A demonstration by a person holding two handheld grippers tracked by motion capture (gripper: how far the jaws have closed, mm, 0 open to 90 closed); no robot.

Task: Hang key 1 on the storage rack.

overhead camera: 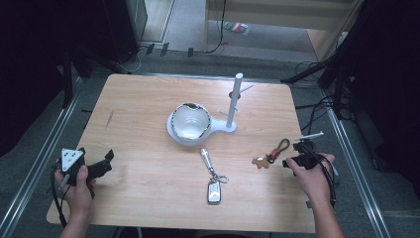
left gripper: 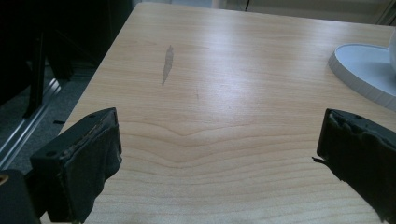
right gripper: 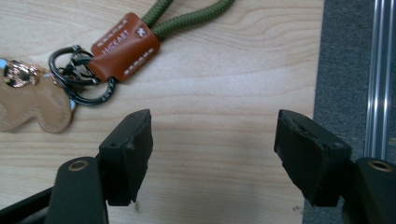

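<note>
Near the table's right edge your right tool (overhead camera: 293, 159) sits low with its jaws spread wide and nothing between them, just beside the keychain (overhead camera: 271, 154), which lies flat on the table (overhead camera: 148, 99) a little to the tool's left. From the right gripper view the jaws straddle bare wood; the brown leather tab (right gripper: 125, 45), the dark rings (right gripper: 81, 77) and the tan charm (right gripper: 32, 105) lie ahead and to the left of the gap, so you would likely need to shift that way before closing.

That keychain runs along one line: the green cord loop (overhead camera: 283, 144) points away from you and toward the right edge, the charm toward you and the table's middle. Its long axis is thus diagonal.

Your left tool (overhead camera: 96, 168) rests at the near left corner, jaws equally wide, empty, aimed across bare wood, probably parked out of the way. A second keychain (overhead camera: 213, 179) lies at mid-table, in front of the white stand (overhead camera: 233, 106) with its bowl (overhead camera: 189, 121), presumably where keys get hung.
</note>
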